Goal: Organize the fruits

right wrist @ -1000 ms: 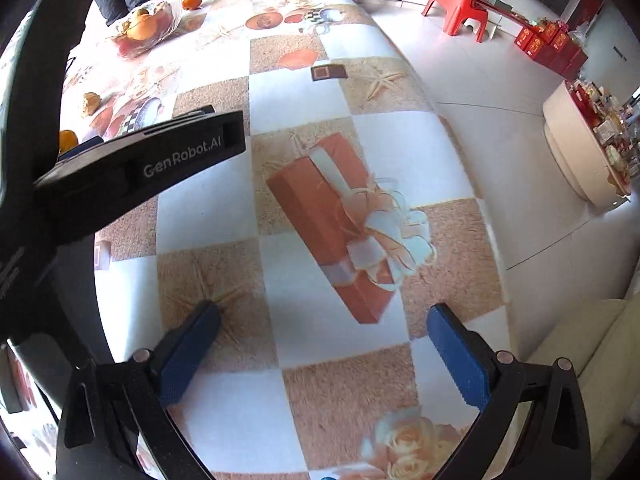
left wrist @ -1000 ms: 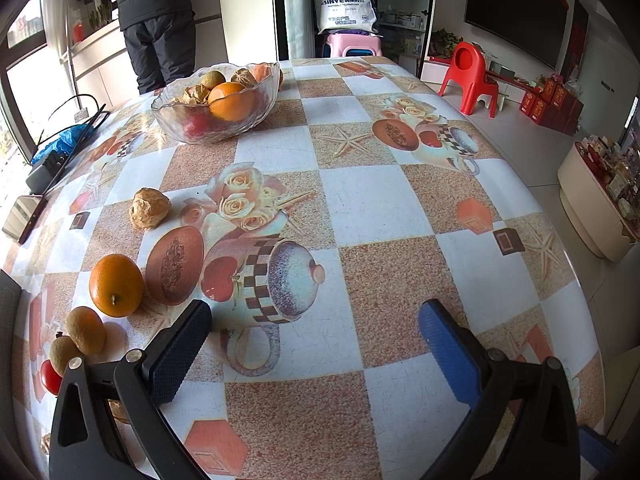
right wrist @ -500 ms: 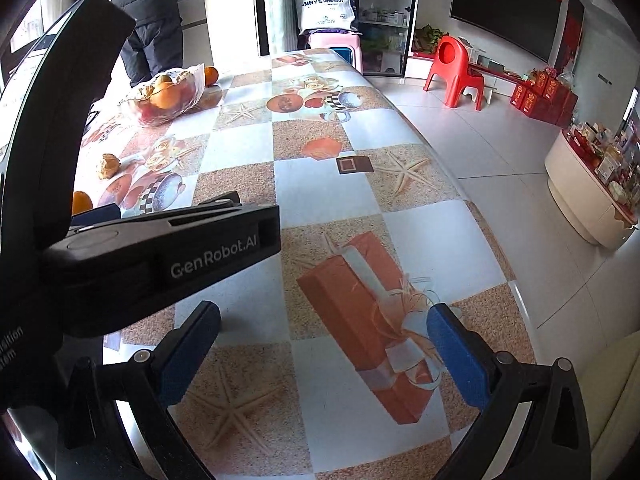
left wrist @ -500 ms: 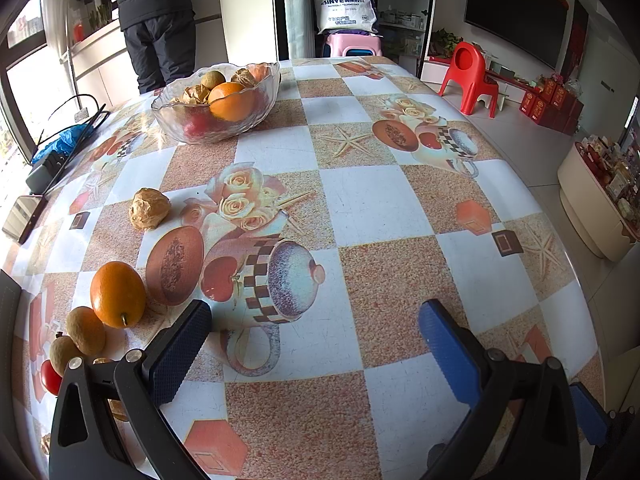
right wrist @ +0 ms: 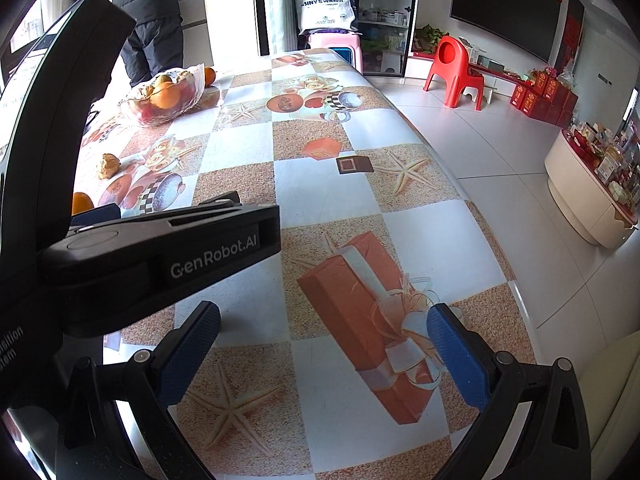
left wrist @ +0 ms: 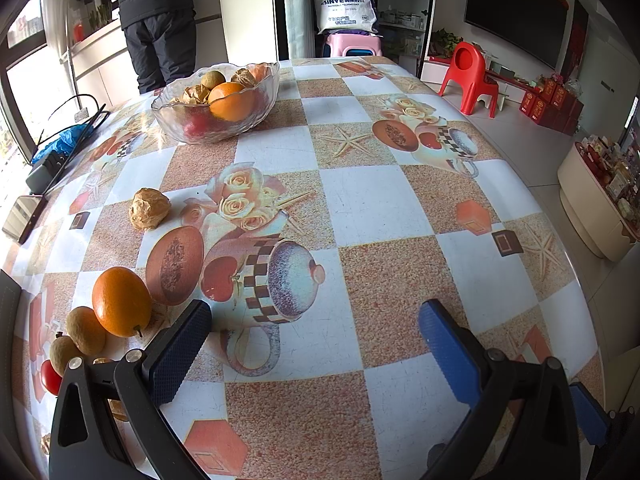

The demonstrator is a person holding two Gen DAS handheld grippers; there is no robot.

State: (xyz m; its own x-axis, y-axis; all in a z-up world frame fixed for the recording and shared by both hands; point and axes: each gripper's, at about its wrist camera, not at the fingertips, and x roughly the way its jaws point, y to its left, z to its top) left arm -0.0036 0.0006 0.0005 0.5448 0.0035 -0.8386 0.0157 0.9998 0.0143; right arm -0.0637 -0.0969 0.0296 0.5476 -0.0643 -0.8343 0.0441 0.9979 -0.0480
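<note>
Claws (left wrist: 312, 344) (right wrist: 324, 344) spread over table (left wrist: 360, 200)

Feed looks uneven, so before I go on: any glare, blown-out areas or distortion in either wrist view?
Left wrist view: the window at left is overexposed, the glass bowl glints, and fisheye curvature bends the tablecloth edges. Right wrist view: the far doorway is blown out, a bright sheen lies on the tablecloth beside the bowl, and the other hand-held gripper's body blocks the left.
</note>
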